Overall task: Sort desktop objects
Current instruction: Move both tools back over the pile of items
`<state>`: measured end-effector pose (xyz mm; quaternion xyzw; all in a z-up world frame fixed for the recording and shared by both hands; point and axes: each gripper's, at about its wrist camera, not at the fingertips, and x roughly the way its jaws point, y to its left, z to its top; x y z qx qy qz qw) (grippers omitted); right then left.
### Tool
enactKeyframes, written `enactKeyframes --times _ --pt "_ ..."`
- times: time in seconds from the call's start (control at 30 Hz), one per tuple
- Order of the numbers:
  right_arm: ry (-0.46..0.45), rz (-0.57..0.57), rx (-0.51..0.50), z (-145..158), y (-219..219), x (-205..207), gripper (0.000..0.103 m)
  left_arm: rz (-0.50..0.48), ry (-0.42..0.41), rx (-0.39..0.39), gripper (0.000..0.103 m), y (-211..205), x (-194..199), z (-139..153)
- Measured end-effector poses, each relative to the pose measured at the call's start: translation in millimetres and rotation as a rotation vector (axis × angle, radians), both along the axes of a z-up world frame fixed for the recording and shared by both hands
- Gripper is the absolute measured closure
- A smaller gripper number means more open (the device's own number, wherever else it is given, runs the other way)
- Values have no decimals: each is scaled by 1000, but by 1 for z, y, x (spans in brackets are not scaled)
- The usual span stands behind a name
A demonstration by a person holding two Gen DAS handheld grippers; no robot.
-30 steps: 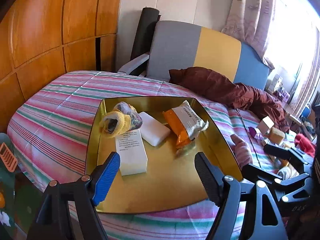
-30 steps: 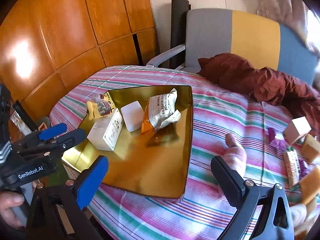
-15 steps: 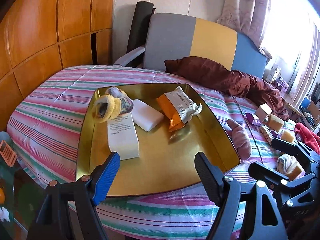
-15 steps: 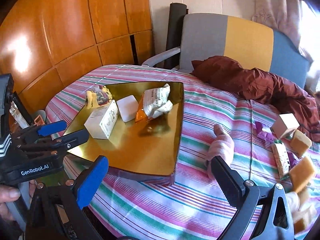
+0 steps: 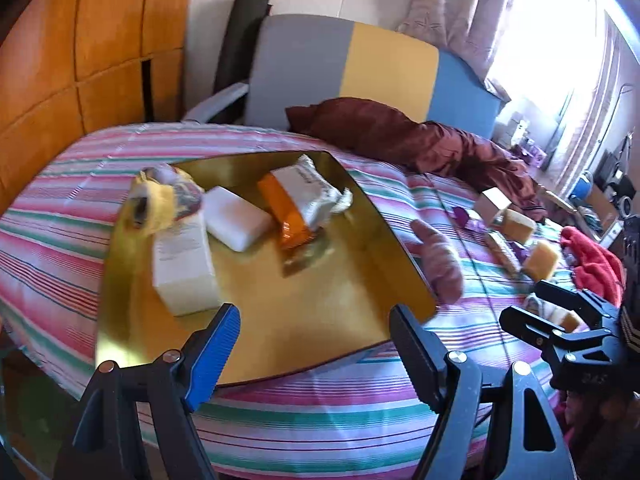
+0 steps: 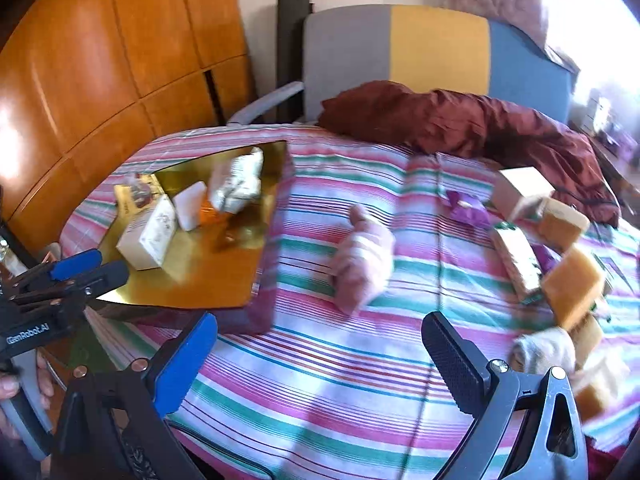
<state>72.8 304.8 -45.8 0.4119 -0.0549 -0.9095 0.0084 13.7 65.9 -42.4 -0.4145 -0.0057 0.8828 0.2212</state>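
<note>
A gold tray (image 5: pixel 280 312) lies on the striped bed and holds a white box (image 5: pixel 182 264), a white block (image 5: pixel 236 218), an orange-and-white snack packet (image 5: pixel 300 204) and a yellow rolled sock (image 5: pixel 160 200). My left gripper (image 5: pixel 316 314) hangs open over the tray's near edge, holding nothing. A pink sock (image 6: pixel 364 256) lies on the cover just right of the tray (image 6: pixel 208 276). My right gripper (image 6: pixel 320 322) is open and empty, in front of the pink sock and a little short of it.
To the right lie a small box (image 6: pixel 520 188), yellow sponges (image 6: pixel 572 284), a purple wrapper (image 6: pixel 466 206), a snack bar (image 6: pixel 516 260) and a pale sock (image 6: pixel 544 348). A maroon cloth (image 6: pixel 460 120) and a chair (image 6: pixel 400 48) sit behind. Wooden panels stand on the left.
Both grippers have swung right and drawn back, so the tray has slid left in both views. The right one now faces the pink sock. Both stayed open and empty.
</note>
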Motion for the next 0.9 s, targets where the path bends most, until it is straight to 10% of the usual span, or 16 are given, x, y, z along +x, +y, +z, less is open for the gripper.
enactKeyframes --times 0.5,0.9 --pt "-31 -223 -52 25 106 14 0 -254 14 -8 26 80 -6 17" --pt "-47 -370 -166 31 210 -60 0 -454 -20 -89 26 178 -27 -2"
